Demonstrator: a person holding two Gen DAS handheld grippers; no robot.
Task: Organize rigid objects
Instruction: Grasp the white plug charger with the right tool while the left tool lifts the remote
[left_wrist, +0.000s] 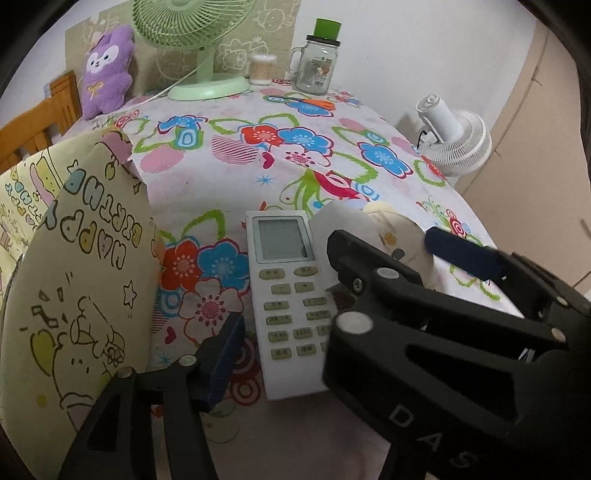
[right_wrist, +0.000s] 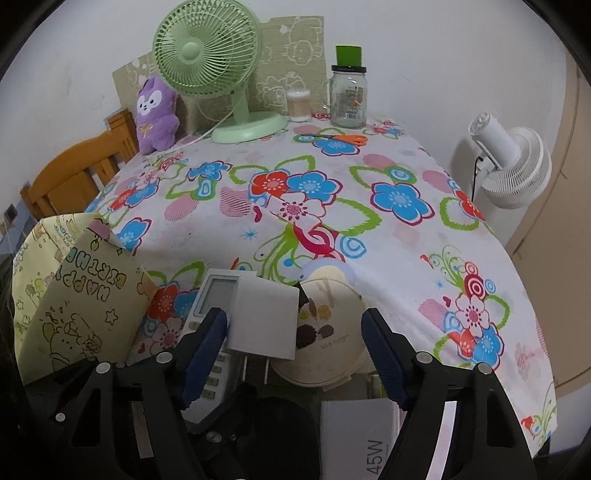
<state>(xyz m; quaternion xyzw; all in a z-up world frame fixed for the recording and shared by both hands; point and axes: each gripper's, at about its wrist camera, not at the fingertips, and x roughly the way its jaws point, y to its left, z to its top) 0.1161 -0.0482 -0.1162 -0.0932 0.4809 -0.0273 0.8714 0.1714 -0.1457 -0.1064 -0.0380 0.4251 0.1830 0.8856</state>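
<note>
A white remote control (left_wrist: 286, 295) lies on the floral tablecloth between the fingers of my left gripper (left_wrist: 347, 321), which is open around it. My right gripper (right_wrist: 295, 354) is open just behind a white charger block (right_wrist: 264, 321) and a cream round case (right_wrist: 328, 332); in the left wrist view it (left_wrist: 384, 251) crosses in from the right beside the remote. The remote also shows in the right wrist view (right_wrist: 214, 295). A "Happy Birthday" gift bag (left_wrist: 85, 295) stands at the left. A white 45W box (right_wrist: 360, 439) lies below the right gripper.
At the back stand a green desk fan (right_wrist: 218, 70), a purple plush (right_wrist: 155, 114), a cotton-swab tub (right_wrist: 299, 105), a glass jar with green lid (right_wrist: 347, 96) and orange scissors (right_wrist: 340, 138). A white fan (right_wrist: 513, 166) stands off the right edge, a wooden chair (right_wrist: 74, 173) at left.
</note>
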